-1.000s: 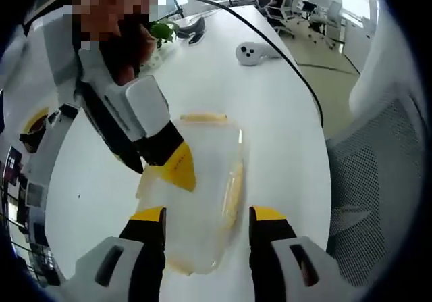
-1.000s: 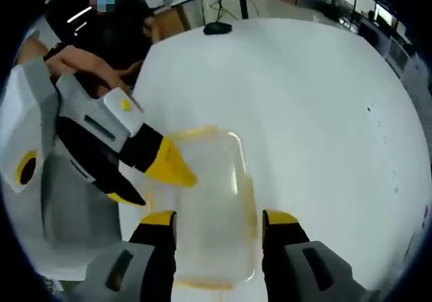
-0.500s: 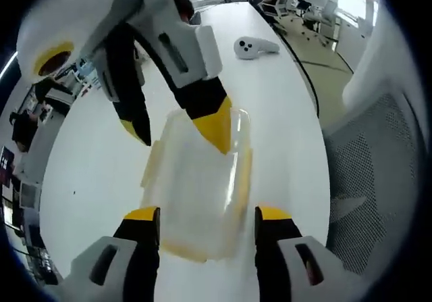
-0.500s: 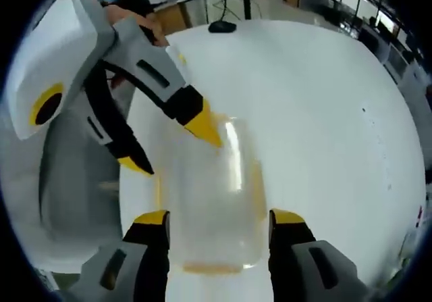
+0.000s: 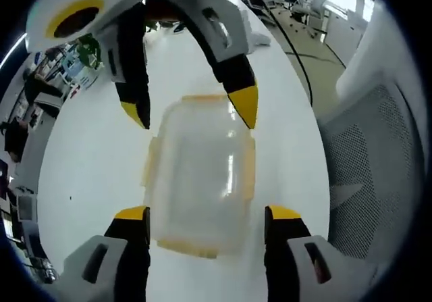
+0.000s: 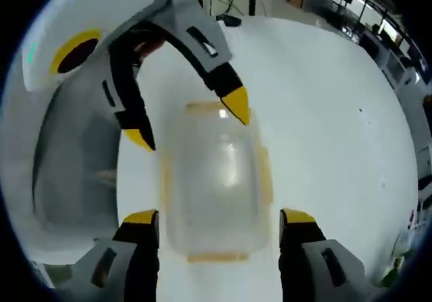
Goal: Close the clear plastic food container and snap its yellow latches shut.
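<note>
Your clear plastic food container (image 5: 199, 173) sits on the white table (image 5: 88, 173) with its lid apparently on, while the yellow latches (image 5: 248, 173) along its sides look flared outward, so I judge the snapping is yet to do. Your left gripper (image 5: 208, 215) and right gripper (image 6: 221, 221) face each other across it, both spread wide and gripping nothing. A mesh chair (image 5: 368, 173) marks the near table edge; elsewhere there's open tabletop.
</note>
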Demonstrator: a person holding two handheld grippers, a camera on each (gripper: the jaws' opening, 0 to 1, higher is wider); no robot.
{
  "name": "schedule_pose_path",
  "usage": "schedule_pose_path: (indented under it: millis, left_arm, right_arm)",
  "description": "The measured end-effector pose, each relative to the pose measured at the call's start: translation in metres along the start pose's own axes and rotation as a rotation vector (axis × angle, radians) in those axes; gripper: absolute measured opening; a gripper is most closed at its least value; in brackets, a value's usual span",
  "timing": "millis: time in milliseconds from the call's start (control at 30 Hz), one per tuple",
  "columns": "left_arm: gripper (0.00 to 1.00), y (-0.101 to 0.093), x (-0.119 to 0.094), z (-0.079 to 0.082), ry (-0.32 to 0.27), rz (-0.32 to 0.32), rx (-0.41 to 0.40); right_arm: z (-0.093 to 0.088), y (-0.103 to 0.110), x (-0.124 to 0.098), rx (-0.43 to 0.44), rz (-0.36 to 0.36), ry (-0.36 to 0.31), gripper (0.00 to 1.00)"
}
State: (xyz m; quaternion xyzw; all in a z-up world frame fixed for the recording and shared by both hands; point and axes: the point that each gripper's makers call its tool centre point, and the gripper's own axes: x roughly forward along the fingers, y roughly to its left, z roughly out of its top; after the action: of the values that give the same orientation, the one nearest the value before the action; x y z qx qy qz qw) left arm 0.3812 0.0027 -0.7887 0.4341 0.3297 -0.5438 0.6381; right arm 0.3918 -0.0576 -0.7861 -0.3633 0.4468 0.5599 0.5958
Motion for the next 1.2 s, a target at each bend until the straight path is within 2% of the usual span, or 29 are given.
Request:
schedule_pose_path:
  millis: [367, 633, 900, 1133, 1200]
  left_arm:
    - [0.76, 0.004, 0.012, -0.011, 0.052, -0.016, 0.034]
    - [0.79, 0.010, 0.019, -0.010, 0.056, -0.015, 0.042]
    - [0.80, 0.011, 0.028, -0.014, 0.078, -0.020, 0.066]
    - [0.82, 0.010, 0.032, -0.014, 0.084, -0.032, 0.072]
    - [0.83, 0.010, 0.032, -0.014, 0.087, -0.033, 0.070]
  right_arm:
    - [-0.015, 0.002, 0.007, -0.020, -0.042, 0.017, 0.82]
    - [-0.023, -0.001, 0.014, -0.032, -0.079, 0.037, 0.83]
    - [-0.021, -0.007, 0.017, -0.042, -0.116, 0.025, 0.83]
    - [-0.023, -0.006, 0.022, -0.030, -0.109, 0.026, 0.84]
    - [-0.024, -0.003, 0.024, -0.019, -0.094, 0.029, 0.81]
